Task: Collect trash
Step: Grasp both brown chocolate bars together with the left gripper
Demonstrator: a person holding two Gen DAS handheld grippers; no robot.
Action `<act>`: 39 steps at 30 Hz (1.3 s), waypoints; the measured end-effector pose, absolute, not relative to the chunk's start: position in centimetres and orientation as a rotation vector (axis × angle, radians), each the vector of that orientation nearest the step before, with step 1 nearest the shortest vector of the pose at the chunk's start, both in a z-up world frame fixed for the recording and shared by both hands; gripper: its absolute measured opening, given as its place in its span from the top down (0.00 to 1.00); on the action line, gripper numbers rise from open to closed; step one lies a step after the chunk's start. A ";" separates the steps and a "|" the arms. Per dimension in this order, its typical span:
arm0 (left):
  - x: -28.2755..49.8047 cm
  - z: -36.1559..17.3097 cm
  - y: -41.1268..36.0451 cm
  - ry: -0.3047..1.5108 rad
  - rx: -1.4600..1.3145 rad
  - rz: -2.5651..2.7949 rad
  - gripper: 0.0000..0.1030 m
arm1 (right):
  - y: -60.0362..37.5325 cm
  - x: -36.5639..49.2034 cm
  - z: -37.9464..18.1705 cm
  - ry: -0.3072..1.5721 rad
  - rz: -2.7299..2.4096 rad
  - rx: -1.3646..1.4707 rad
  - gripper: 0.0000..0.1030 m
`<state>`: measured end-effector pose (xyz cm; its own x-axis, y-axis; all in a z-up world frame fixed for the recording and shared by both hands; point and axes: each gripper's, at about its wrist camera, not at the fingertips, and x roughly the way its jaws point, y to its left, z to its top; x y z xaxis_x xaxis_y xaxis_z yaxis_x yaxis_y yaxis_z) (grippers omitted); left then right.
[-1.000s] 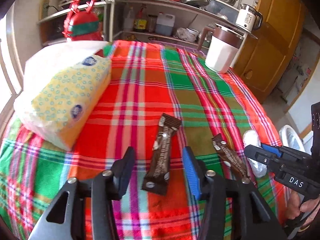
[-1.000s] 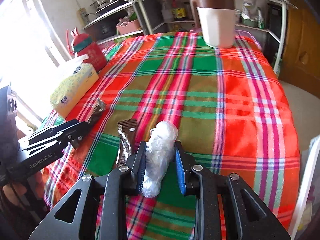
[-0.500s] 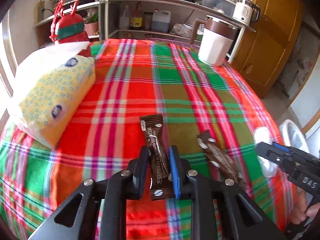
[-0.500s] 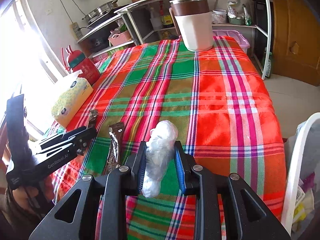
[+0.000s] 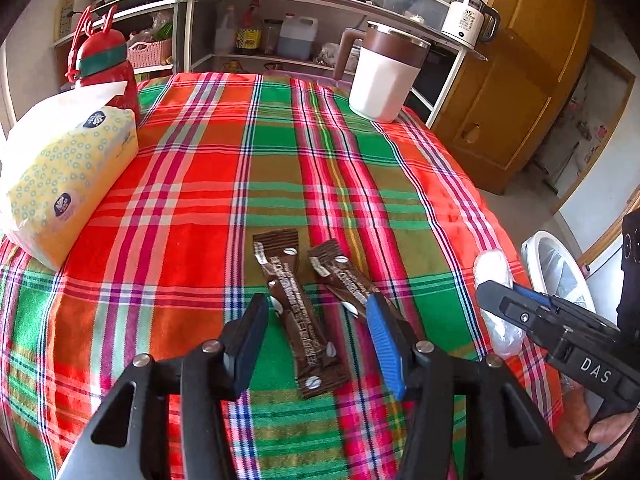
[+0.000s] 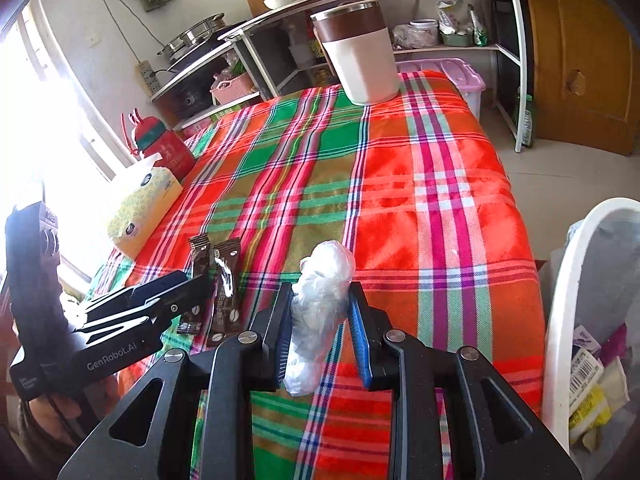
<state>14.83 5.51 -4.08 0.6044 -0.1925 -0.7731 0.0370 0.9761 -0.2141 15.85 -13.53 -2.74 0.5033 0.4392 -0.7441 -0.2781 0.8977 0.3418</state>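
Note:
Two brown sachet wrappers lie side by side on the plaid tablecloth (image 5: 280,152). The first wrapper (image 5: 298,312) lies between the jaws of my left gripper (image 5: 316,304), which are opening and do not press on it. The second wrapper (image 5: 340,276) lies just right of it, its near end under the blue pad. My right gripper (image 6: 321,292) is shut on a crumpled clear plastic wad (image 6: 320,312), held above the table's near right corner. The wad (image 5: 494,276) also shows in the left wrist view. A white-rimmed trash bin (image 6: 568,280) with rubbish inside stands to the right.
A yellow tissue pack (image 5: 60,184) and a red bottle (image 5: 104,68) stand at the table's left side. A white jug with a brown lid (image 5: 384,80) is at the far right corner. Shelves with kitchenware run behind, and a wooden cabinet (image 5: 520,80) stands to the right.
My left gripper shut on the first wrapper, dragged it right beside the second one, then opened. My right gripper moved right with the plastic wad, bringing the bin further into view.

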 end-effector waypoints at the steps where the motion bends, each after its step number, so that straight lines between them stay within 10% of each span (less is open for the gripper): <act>1: 14.9 -4.2 5.3 0.917 -0.175 -0.125 0.39 | -13.7 15.8 -2.8 0.950 0.436 0.188 0.73; 31: 17.0 -5.2 1.9 0.951 -0.057 0.065 0.23 | -16.4 15.8 -2.9 0.942 0.419 0.253 0.73; 39: 16.5 -4.6 2.3 0.931 -0.049 0.028 0.54 | -16.8 15.7 -2.9 0.937 0.426 0.277 0.73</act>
<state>16.53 2.30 -4.62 0.5968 0.0031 -0.8024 -0.0452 0.9985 -0.0298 15.68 -16.84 -2.94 0.5187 0.4680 -0.7155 -0.2319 0.8825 0.4091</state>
